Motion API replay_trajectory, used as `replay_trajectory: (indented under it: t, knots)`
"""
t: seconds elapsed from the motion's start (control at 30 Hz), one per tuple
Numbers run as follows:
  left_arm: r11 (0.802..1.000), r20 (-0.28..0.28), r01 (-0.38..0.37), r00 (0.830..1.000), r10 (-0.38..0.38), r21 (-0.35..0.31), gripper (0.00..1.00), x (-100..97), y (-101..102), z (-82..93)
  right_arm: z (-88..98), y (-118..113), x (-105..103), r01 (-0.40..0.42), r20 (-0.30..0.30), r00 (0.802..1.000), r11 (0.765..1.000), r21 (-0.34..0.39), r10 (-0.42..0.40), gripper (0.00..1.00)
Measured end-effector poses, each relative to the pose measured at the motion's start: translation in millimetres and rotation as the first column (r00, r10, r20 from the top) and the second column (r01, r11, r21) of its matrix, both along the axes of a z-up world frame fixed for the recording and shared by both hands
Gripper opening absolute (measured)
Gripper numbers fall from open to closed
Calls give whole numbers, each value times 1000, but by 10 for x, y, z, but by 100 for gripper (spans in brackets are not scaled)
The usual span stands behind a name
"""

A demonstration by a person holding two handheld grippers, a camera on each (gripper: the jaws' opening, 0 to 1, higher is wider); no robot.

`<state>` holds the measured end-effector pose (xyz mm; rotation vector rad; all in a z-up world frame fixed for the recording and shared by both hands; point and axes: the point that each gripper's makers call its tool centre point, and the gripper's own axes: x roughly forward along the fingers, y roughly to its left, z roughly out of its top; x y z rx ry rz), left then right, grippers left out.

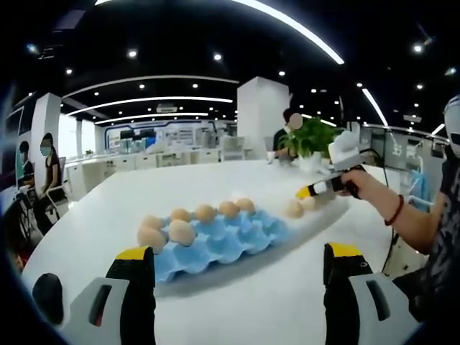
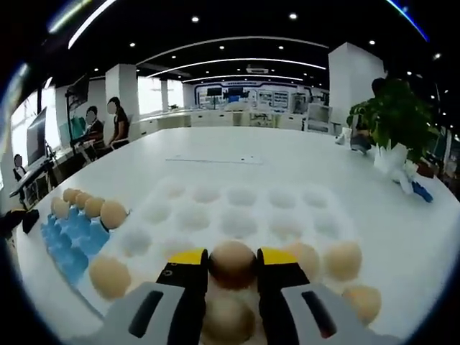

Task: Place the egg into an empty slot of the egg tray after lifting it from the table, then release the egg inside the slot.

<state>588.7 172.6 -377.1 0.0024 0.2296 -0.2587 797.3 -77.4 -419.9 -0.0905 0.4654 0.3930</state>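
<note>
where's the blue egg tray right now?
In the left gripper view the blue moulded egg tray sits mid-table ahead of the open left gripper, holding tan eggs, left of the right gripper.

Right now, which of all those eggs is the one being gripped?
The egg squeezed between the right tool's yellow-tipped jaws, over the white tray. The other eggs sit untouched.

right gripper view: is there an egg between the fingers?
Yes, a brown egg sits between the right gripper's yellow-tipped fingers, which close against its sides just in front of the white egg tray.
</note>
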Motion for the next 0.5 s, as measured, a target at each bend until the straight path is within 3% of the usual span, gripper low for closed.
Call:
replay_trajectory:
  t: [0.17, 0.3, 0.5]
  knots:
    - [1000, -7, 5, 1000, -5, 9, 99, 5, -33, -18, -7, -6, 4, -10, -9, 1000, 1000, -18, 10, 28]
    - [1000, -2, 5, 1000, -5, 4, 99, -3, -57, -12, 0, -34, 9, 13, -1, 1000, 1000, 22, -13, 28]
    - [1000, -10, 4, 1000, -3, 10, 99, -17, -60, -29, 10, -26, 11, 0, 3, 1000, 1000, 15, 0, 27]
